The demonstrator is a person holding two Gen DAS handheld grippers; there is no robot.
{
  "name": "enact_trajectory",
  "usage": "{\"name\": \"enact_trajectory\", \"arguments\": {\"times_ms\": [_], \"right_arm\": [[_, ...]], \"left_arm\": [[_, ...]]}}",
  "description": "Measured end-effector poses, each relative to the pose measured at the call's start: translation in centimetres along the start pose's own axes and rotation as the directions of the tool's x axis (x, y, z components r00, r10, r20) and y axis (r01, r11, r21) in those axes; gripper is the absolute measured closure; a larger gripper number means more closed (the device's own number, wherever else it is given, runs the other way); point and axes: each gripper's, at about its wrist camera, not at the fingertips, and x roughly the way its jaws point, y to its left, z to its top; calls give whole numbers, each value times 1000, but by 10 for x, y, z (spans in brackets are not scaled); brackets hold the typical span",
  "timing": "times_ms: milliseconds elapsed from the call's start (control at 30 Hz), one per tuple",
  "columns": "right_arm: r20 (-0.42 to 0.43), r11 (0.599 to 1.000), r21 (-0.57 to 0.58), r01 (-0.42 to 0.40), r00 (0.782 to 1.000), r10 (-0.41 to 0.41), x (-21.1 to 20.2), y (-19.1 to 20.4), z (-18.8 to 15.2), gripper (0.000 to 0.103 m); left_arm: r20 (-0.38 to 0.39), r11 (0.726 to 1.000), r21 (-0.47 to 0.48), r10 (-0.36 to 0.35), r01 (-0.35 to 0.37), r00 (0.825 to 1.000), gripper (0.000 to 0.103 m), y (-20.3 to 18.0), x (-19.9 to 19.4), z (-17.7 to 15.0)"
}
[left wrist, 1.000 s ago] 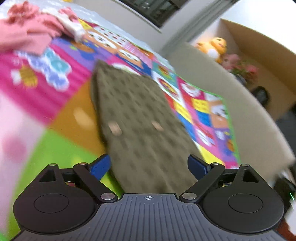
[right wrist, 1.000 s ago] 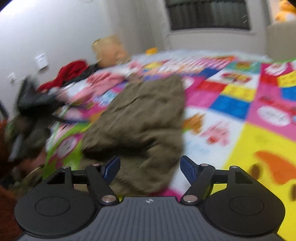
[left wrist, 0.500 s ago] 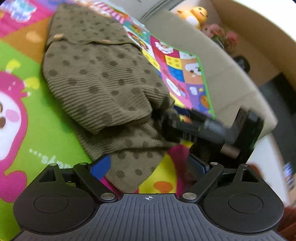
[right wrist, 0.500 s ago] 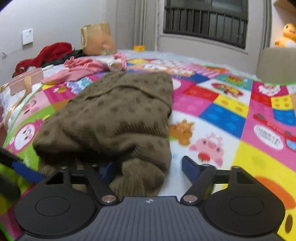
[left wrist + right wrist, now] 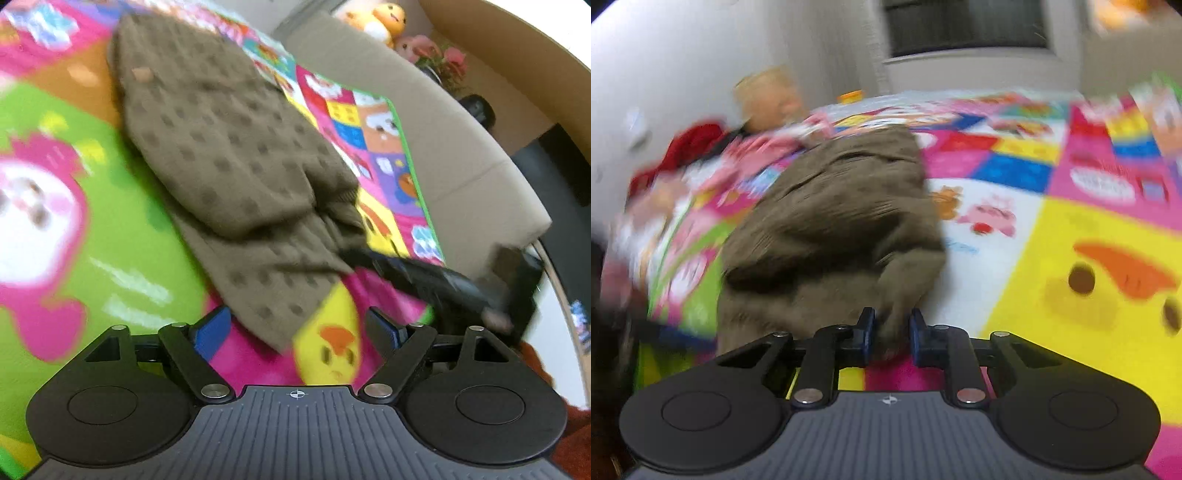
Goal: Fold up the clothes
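Note:
A brown dotted knit garment (image 5: 229, 147) lies partly folded on the colourful play mat (image 5: 55, 258). Its near corner reaches down between the fingers of my left gripper (image 5: 299, 328), which is open and does not press on it. In the left wrist view my right gripper (image 5: 424, 277) shows as a blurred black shape at the garment's right edge. In the right wrist view the right gripper (image 5: 891, 328) has its jaws closing, and its blue pads pinch the near hem of the garment (image 5: 842, 221).
Pink clothes (image 5: 764, 151) and a red garment (image 5: 690, 144) lie at the mat's far left, near a paper bag (image 5: 768, 96). A beige sofa (image 5: 443, 147) with plush toys (image 5: 373, 18) borders the mat's right side. Bare mat (image 5: 1071, 240) stretches right of the garment.
The right jaws went from wide open to narrow around the garment's near hem. The left gripper came down toward the garment's near corner and stayed open.

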Motion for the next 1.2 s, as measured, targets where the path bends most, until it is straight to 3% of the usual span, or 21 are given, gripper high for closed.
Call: {"name": "enact_trajectory", "arguments": {"times_ms": [33, 67, 133, 267, 367, 400, 433, 467, 567, 633, 800, 933, 1000, 1033, 1067, 1167, 1200], "right_arm": [[11, 994, -105, 29, 1000, -28, -6, 12, -1, 77], [31, 973, -223, 58, 998, -53, -11, 24, -3, 60], [69, 905, -419, 69, 997, -44, -17, 47, -10, 39], [38, 819, -574, 2, 999, 24, -3, 75, -15, 35], [22, 795, -607, -18, 999, 39, 18, 88, -14, 37], [18, 801, -598, -31, 998, 53, 22, 91, -10, 43], [12, 824, -564, -56, 997, 77, 23, 91, -3, 69], [12, 856, -511, -79, 995, 100, 24, 89, 8, 88], [64, 930, -348, -119, 987, 150, 19, 76, 44, 89], [98, 954, -260, -149, 979, 180, 16, 68, 66, 91], [86, 948, -213, -234, 963, 257, 22, 76, 88, 93], [39, 907, -327, -264, 955, 293, 15, 84, 76, 92], [38, 889, -391, -238, 961, 274, 6, 84, 69, 66], [59, 884, -427, -191, 969, 238, -1, 79, 63, 29], [89, 877, -462, -136, 976, 198, -8, 75, 57, 11], [87, 857, -515, -35, 992, 93, -14, 60, 40, 10], [86, 850, -527, 1, 995, 52, -12, 57, 34, 10]], "left_arm": [[23, 999, 12, 30, -30, 999, 13, 1, -6, 4], [48, 998, 21, 63, -64, 997, 11, 2, -14, 8], [94, 991, 29, 131, -134, 987, 8, 7, -28, 14], [156, 961, 67, 257, -270, 954, 5, 11, -42, 25], [198, 917, 156, 336, -368, 921, 2, 5, -45, 30], [208, 897, 202, 352, -392, 913, 1, 2, -45, 30], [219, 875, 247, 368, -416, 904, 1, -1, -45, 30], [231, 850, 291, 382, -439, 895, 1, -4, -45, 31], [233, 796, 444, 341, -412, 911, 0, -17, -37, 26], [251, 736, 540, 323, -409, 913, 0, -30, -27, 23], [337, 521, 729, 291, -444, 895, 0, -53, 11, 20], [331, 443, 794, 257, -415, 908, 0, -53, 38, 20], [301, 445, 808, 250, -385, 920, 5, -49, 45, 21], [282, 466, 804, 248, -369, 927, 6, -46, 46, 22], [267, 496, 793, 241, -355, 933, 7, -42, 47, 25], [245, 619, 712, 224, -332, 943, 6, -27, 42, 36], [232, 673, 668, 215, -316, 949, 5, -20, 40, 42]]}}
